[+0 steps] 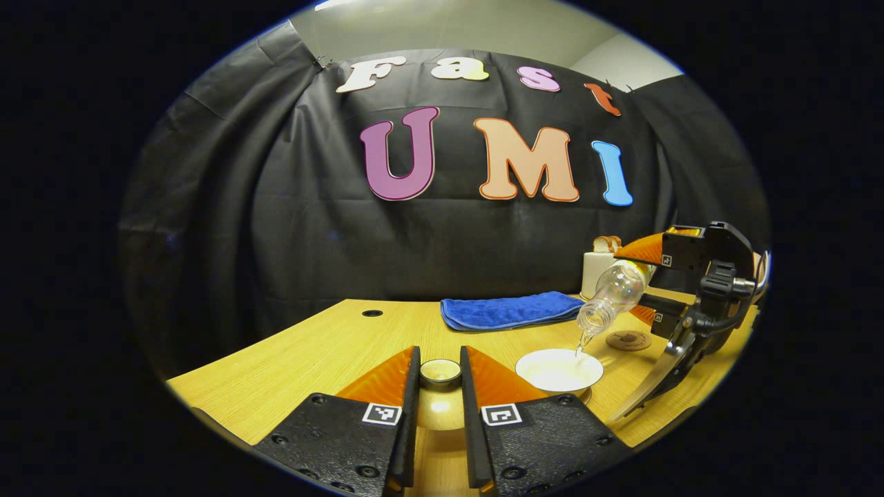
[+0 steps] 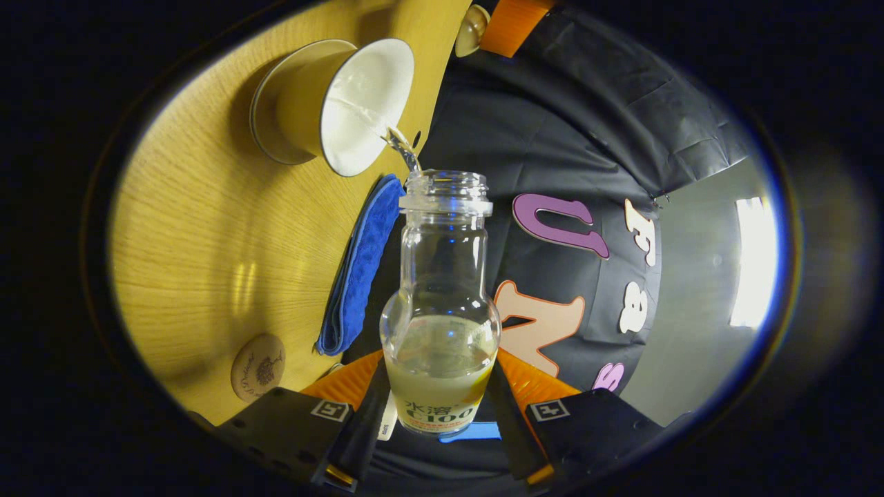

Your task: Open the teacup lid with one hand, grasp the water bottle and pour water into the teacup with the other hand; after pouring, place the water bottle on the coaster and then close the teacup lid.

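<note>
In the left gripper view, the left gripper (image 1: 440, 386) sat low over the pale wooden table (image 1: 304, 352), its jaws clamped on the small round cream teacup lid (image 1: 440, 373). Behind lay a folded blue cloth (image 1: 507, 310). Right of the lid stood the wide white porcelain teacup (image 1: 558, 369), open. Above it the right gripper (image 1: 639, 286) held the clear glass water bottle (image 1: 611, 297) tilted, jaws pressed on its body, water streaming into the cup. The round brown coaster (image 1: 628, 339) lay just beyond, bare.
</note>
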Tool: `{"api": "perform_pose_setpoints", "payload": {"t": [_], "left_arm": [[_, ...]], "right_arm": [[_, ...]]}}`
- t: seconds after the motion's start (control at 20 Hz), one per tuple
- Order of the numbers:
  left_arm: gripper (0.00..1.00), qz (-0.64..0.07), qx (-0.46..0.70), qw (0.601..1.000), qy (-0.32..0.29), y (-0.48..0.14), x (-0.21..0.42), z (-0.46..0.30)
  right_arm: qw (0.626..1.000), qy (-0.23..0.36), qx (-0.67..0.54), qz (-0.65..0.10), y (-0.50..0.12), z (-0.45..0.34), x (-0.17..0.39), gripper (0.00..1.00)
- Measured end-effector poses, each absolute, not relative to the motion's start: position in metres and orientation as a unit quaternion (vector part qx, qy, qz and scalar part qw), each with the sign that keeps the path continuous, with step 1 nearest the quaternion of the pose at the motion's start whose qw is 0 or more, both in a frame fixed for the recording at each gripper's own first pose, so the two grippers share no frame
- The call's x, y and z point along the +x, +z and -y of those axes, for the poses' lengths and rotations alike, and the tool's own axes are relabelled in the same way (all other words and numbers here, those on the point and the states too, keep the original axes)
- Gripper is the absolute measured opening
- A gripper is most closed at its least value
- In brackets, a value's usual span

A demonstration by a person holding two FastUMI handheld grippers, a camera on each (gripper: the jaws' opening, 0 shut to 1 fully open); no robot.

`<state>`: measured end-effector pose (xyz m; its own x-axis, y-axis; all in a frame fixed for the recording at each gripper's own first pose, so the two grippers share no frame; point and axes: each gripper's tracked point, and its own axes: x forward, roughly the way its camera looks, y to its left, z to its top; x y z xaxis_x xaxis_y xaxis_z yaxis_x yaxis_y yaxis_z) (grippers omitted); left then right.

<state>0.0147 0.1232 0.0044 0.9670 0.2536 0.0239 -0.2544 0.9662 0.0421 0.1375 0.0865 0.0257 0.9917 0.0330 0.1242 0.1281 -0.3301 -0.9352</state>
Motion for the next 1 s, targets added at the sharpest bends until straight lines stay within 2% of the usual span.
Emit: {"api": "perform_pose_setpoints", "payload": {"t": [0.25, 0.4, 0.45, 0.55, 0.7, 0.75, 0.85, 1.0], "left_arm": [[0.27, 0.009, 0.022, 0.991, 0.128, 0.004, 0.014, -0.124], [0.27, 0.009, 0.022, 0.991, 0.128, 0.003, 0.013, -0.123], [0.27, 0.009, 0.022, 0.991, 0.128, 0.002, 0.013, -0.123], [0.27, 0.009, 0.022, 0.991, 0.128, 0.004, 0.015, -0.123], [0.27, 0.009, 0.022, 0.991, 0.128, 0.004, 0.015, -0.123], [0.27, 0.009, 0.022, 0.991, 0.128, 0.005, 0.015, -0.124], [0.27, 0.009, 0.022, 0.991, 0.128, 0.004, 0.015, -0.123], [0.27, 0.009, 0.022, 0.991, 0.128, 0.004, 0.015, -0.123]], "right_arm": [[0.558, -0.054, -0.825, 0.075, 0.046, -0.094, 0.138, 0.8], [0.544, -0.059, -0.832, 0.093, 0.057, -0.098, 0.137, 0.77], [0.534, -0.06, -0.837, 0.1, 0.059, -0.101, 0.137, 0.8], [0.507, -0.067, -0.851, 0.119, 0.066, -0.109, 0.134, 0.77], [0.491, -0.064, -0.859, 0.129, 0.065, -0.111, 0.136, 0.8], [0.482, -0.066, -0.863, 0.133, 0.067, -0.114, 0.135, 0.77], [0.467, -0.067, -0.87, 0.143, 0.067, -0.117, 0.136, 0.78], [0.462, -0.066, -0.873, 0.143, 0.064, -0.118, 0.135, 0.8]]}}
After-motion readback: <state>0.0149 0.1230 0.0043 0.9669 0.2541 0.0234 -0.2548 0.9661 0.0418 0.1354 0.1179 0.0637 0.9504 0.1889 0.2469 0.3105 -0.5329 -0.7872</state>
